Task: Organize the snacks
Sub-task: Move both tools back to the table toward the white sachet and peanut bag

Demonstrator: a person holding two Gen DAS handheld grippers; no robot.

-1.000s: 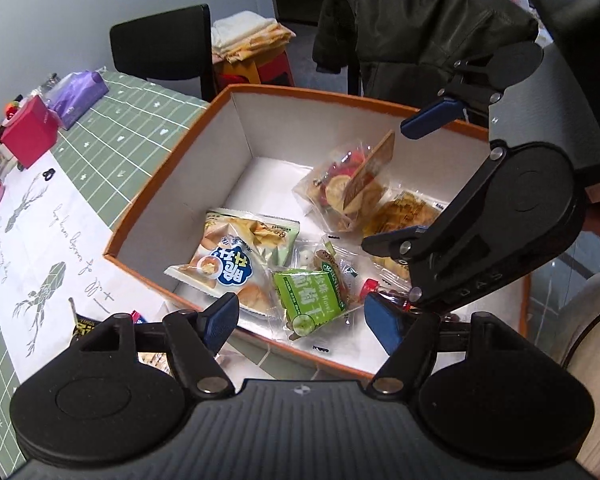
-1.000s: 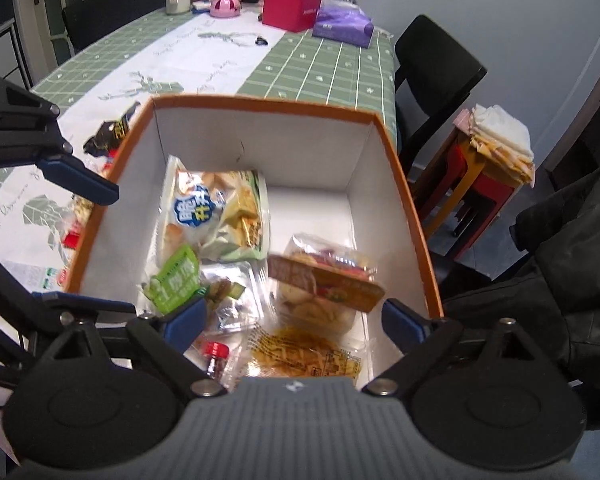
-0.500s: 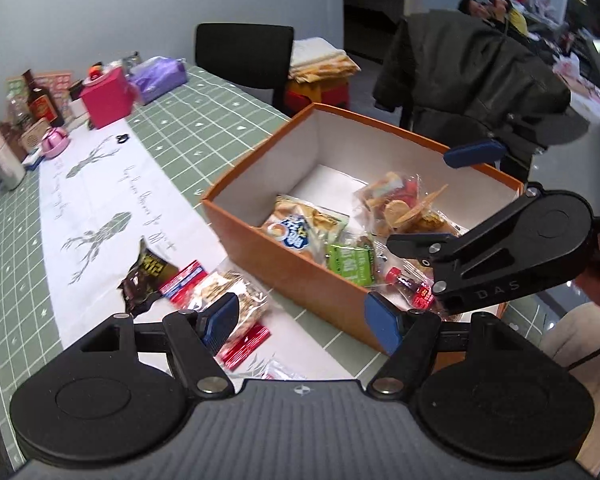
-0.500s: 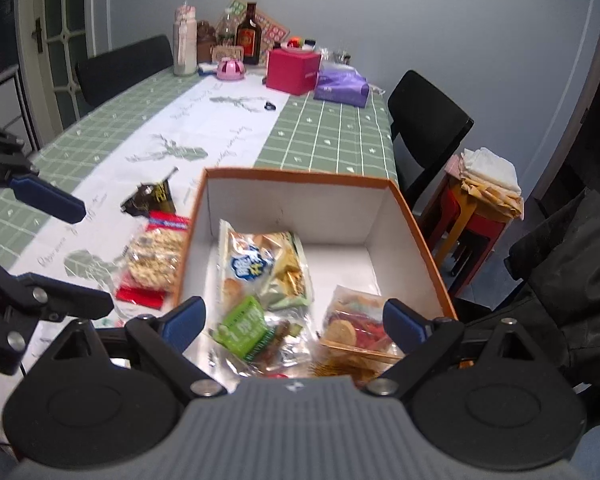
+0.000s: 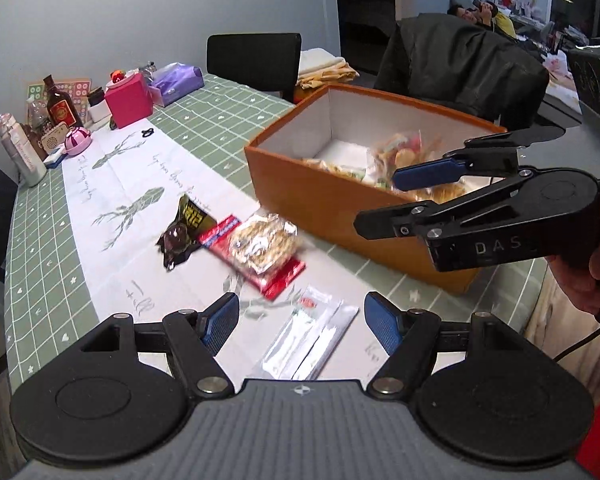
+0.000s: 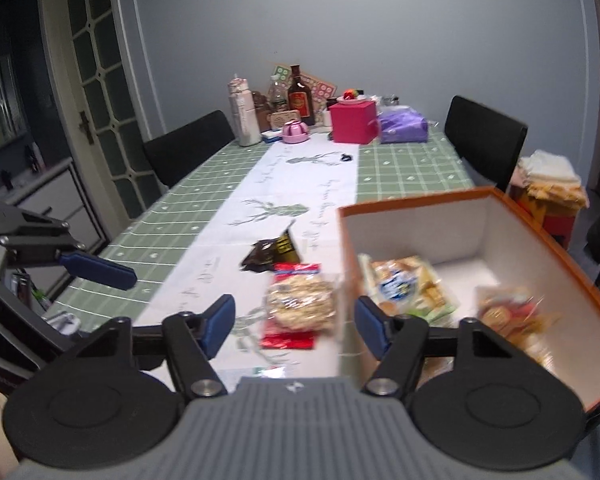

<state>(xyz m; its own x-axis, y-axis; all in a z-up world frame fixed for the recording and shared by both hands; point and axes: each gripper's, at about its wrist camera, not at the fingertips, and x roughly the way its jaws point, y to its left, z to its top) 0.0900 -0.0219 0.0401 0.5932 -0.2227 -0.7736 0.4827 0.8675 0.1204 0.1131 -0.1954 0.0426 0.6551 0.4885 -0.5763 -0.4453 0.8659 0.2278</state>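
Observation:
An orange box (image 5: 324, 208) with white inner walls stands on the green checked table and holds several snack packs (image 6: 404, 284). Left of it on the white runner lie a clear bag of puffed snacks (image 5: 264, 244) on top of a red packet (image 5: 278, 282), a dark packet (image 5: 184, 228) and clear sachets (image 5: 308, 344). My left gripper (image 5: 300, 324) hovers open over the sachets with nothing between its pads. My right gripper (image 6: 295, 326) hangs above the puffed bag (image 6: 300, 300) beside the box (image 6: 420, 208). Its jaws are closing and nothing is between them.
At the table's far end stand a pink box (image 6: 354, 122), a purple pack (image 6: 402, 124), bottles (image 6: 300, 100) and a pink pot (image 6: 295, 131). Black chairs (image 6: 486, 140) flank the table. A dark jacket (image 5: 460, 64) hangs behind the box. A stool holds folded cloths (image 6: 552, 178).
Both grippers have drawn back from over the box toward the loose snacks on the runner, which have come into view. The right gripper's jaws stand narrower than before.

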